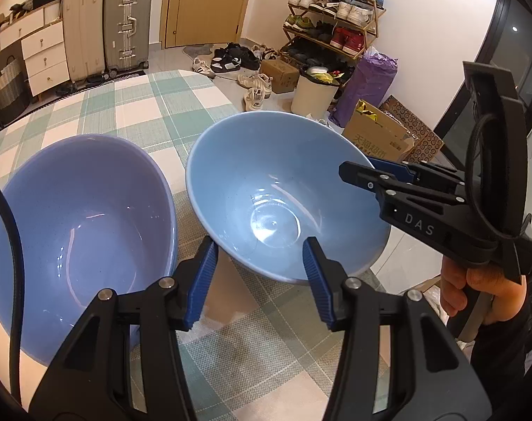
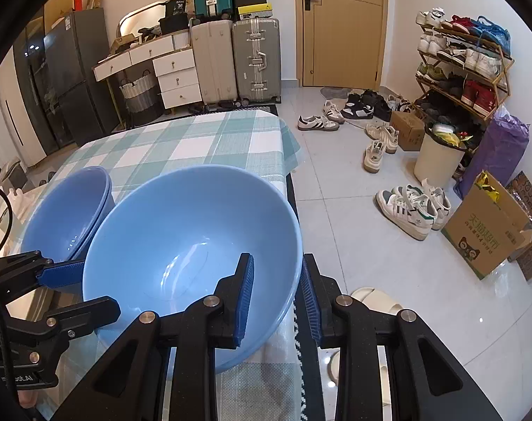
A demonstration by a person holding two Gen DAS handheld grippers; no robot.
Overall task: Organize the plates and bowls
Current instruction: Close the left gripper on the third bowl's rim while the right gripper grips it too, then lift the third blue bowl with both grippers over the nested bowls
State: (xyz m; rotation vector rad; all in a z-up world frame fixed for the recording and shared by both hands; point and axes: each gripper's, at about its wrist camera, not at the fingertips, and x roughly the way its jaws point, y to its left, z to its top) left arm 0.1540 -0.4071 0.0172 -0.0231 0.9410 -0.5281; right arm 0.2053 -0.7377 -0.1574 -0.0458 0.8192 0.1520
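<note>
Looking along my left tool first, my left gripper [image 1: 260, 280] is spread wide and holds nothing, its ribbed blue pads apart just short of the near wall of the glossy light blue ceramic bowl [image 1: 266, 182]. That bowl sits tilted, mouth turned toward me, and my right gripper [image 1: 365, 170] has it by the far right rim alone. Just beside it on the left, on the green-and-white checked tablecloth [image 1: 143, 112], rests the deeper periwinkle blue bowl [image 1: 80, 217], which I judge to be where this one should nest. A one-sided pinch on a glazed wall is my worry. The bowl's weight hangs away from the pads, so it could swivel between them or slide out.

From my right tool, one finger reaches inside the light blue bowl and the other stands outside its rim. The wall passes between them, so I take the grip as clenched on the rim, though I cannot see the contact itself. This side of the bowl lies past the table's edge, with the pale tiled floor [image 2: 353, 245] below, so a slip here would likely mean a broken bowl. The periwinkle bowl shows a doubled rim from here, perhaps two already stacked. Swinging across too low could knock rim against rim. My idle left gripper is close to the bowl's left side and could bump it.
</note>
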